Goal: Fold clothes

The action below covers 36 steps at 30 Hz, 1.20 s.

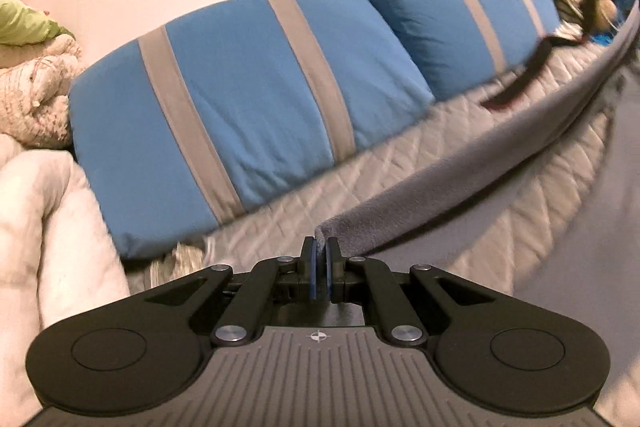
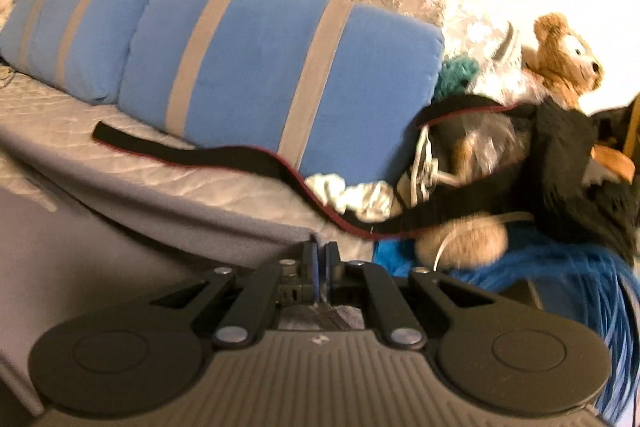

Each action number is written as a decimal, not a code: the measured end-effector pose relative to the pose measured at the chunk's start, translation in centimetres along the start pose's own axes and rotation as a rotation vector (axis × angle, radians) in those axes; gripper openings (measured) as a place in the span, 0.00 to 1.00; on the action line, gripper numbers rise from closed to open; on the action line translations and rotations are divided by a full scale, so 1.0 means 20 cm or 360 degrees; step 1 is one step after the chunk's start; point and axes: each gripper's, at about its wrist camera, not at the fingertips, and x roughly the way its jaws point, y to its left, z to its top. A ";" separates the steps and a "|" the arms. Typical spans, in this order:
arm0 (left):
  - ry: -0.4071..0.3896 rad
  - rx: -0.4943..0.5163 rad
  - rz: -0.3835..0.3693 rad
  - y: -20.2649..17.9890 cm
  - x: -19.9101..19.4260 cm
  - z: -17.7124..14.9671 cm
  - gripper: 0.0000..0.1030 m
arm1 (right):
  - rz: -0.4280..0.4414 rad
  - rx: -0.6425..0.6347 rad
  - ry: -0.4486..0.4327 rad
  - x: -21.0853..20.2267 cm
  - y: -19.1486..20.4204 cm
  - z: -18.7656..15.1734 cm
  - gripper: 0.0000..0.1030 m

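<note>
- Left wrist view: left gripper [image 1: 320, 247] clamped on a corner of the grey cloth [image 1: 460, 163], pads pressed together with fabric between. Cloth edge runs taut up and right across the quilted bed [image 1: 400, 163], lifted off it.
- Two blue pillows [image 1: 240, 95] with grey stripes lie beyond, side by side. Black strap [image 1: 520, 75] on the bed near the far pillow. Beige blanket [image 1: 36, 91] at left.
- Right wrist view: right gripper [image 2: 319, 247] clamped on another cloth [image 2: 160, 211] corner; cloth stretches left from the pads, above the bed [image 2: 80, 123].
- Strap [image 2: 200, 151] lies along the pillows' [image 2: 256, 75] front. Teddy bear [image 2: 568, 59] and blue yarn [image 2: 540, 279] at right; view blurred there.
</note>
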 end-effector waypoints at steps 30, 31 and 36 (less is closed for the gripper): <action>0.0154 0.0345 -0.0452 -0.63 -0.35 0.34 0.64 | -0.0313 -0.1395 0.0302 -0.02 0.44 -0.69 0.60; 0.0148 0.0354 -0.0468 -0.68 -0.34 0.36 0.64 | -0.0318 -0.1424 0.0307 0.01 0.44 -0.70 0.59; 0.0083 0.0405 -0.0611 -0.95 -0.28 0.45 0.64 | -0.0200 -0.1483 0.0346 0.06 0.45 -0.69 0.12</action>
